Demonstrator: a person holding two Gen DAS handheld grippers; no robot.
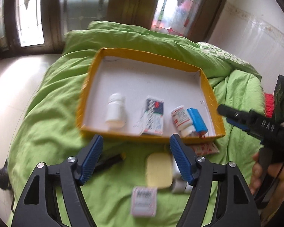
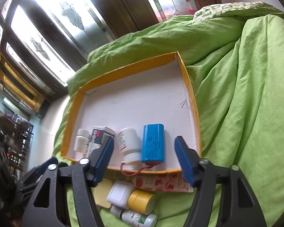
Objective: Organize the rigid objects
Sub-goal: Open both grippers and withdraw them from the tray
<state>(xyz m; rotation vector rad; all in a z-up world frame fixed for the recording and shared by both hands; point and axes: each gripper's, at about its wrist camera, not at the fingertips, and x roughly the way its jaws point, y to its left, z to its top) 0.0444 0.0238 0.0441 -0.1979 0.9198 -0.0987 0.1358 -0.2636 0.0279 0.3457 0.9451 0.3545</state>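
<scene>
Where it lies boxed, blue battery (image 2: 153, 143) trails wires.

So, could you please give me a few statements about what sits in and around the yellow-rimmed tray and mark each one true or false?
1. The blue battery pack lies inside the tray. True.
2. The plain white bottle stands upright in the tray. False: it lies on its side.
3. The right gripper is shut on the labelled bottle. False: its jaws stand open with nothing pressed between them.
4. A round yellow container lies on the green bedding, outside the tray. True.
5. The left gripper is open and holds nothing. True.
6. The tray's far half is packed with boxes. False: the items lie along the near edge.
</scene>
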